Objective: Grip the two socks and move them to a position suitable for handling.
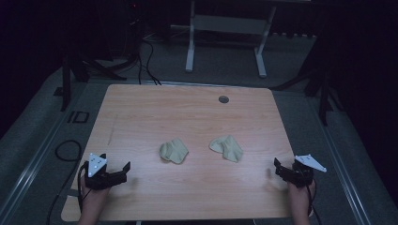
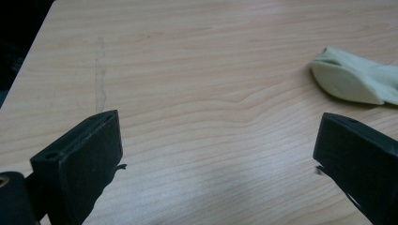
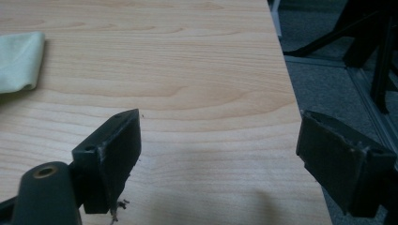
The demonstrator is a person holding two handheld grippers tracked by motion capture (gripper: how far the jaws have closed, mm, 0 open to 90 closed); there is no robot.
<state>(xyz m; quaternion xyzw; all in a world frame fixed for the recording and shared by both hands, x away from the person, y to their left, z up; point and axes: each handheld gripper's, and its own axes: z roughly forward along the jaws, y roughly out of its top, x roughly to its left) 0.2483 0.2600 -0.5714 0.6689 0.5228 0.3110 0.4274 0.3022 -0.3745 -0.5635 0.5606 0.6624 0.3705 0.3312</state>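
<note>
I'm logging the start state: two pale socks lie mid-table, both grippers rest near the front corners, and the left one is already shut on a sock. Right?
Not quite. The left gripper holds nothing: in the left gripper view its jaws stand wide apart over bare table, with the left sock lying apart from them. The rest holds: the right sock lies mid-table too, and the right gripper rests near its corner.

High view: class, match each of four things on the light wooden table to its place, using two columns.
1 left pale yellow-green sock
2 right pale yellow-green sock
3 small round grey hole cap
4 left black tongs

A far edge of the table
B near left corner
C middle, left of its twin
D middle, right of its twin

Pairs: 1-C, 2-D, 3-A, 4-B
</note>
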